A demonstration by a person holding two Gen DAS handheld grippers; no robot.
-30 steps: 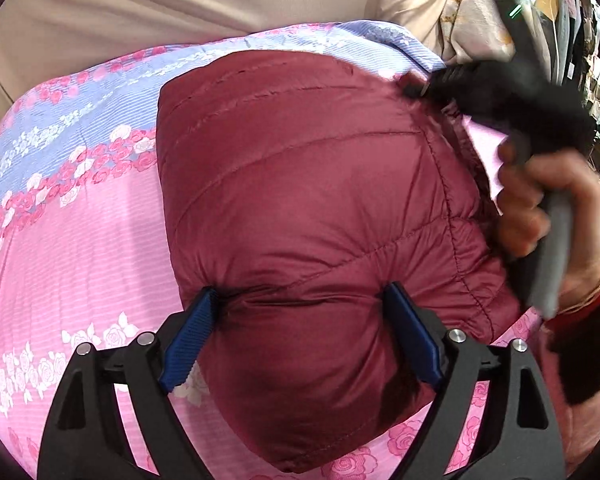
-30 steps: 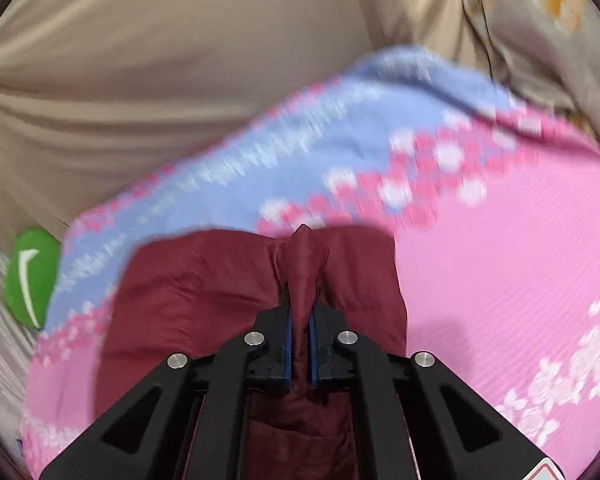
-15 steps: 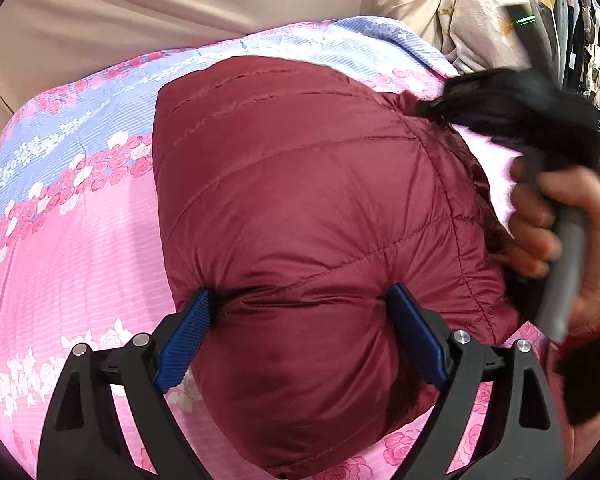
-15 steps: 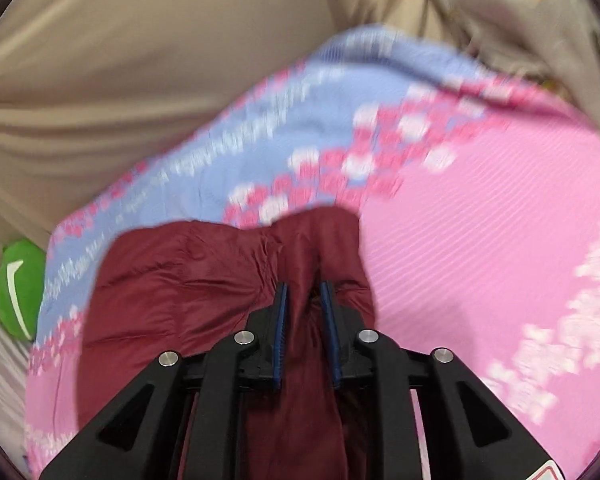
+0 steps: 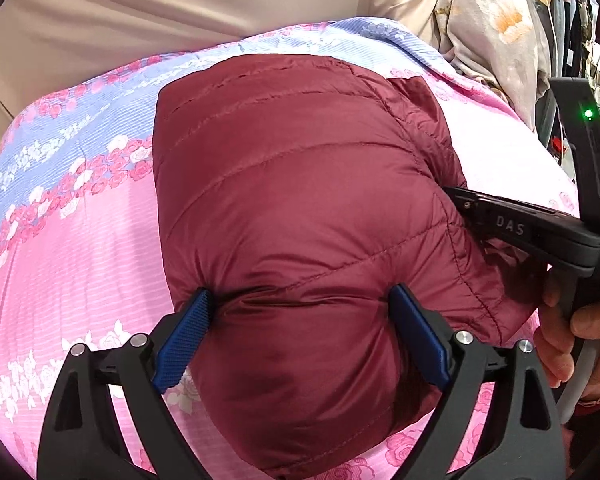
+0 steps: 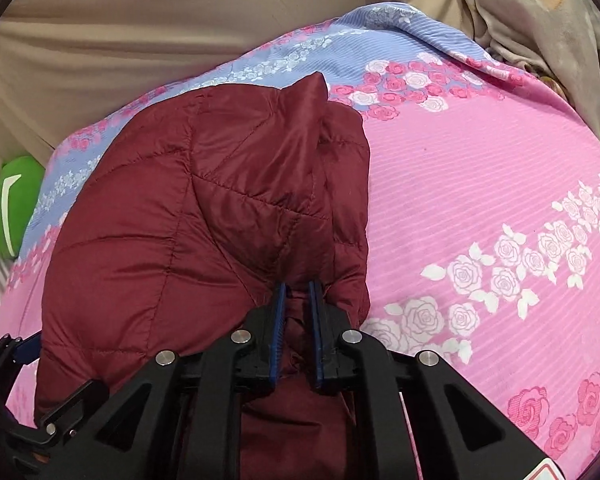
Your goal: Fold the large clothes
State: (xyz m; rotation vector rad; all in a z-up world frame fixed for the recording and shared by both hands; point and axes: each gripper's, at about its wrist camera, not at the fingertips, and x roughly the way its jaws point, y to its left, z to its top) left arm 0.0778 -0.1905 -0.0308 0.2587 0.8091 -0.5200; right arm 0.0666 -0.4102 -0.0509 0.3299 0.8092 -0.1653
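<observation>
— Where's the jacket (image 5: pixel 300 208)?
— Bundled in the middle of the flowered bedsheet (image 5: pixel 80 264), puffy and maroon, near the far blue-striped edge.
— Left tongs (image 5: pixel 300 340)?
— Spread wide yet squeezing the near bulge from both sides, blue pads (image 5: pixel 184 336) dug into the padding.
— Right tongs (image 6: pixel 298 328)?
— Just been closing; nearly clenched on a thin fold at the bundle's right side, cloth between the pads (image 6: pixel 278 332).
— Room to move?
— Plenty of bare pink sheet to the right of the bundle and some on the left.
— Anything around?
— Beige curtain (image 6: pixel 140 32) right behind the bed's far edge, a crumpled pale cloth (image 6: pixel 540 28) at the far right corner, a green cushion (image 6: pixel 12 208) off the left edge.
</observation>
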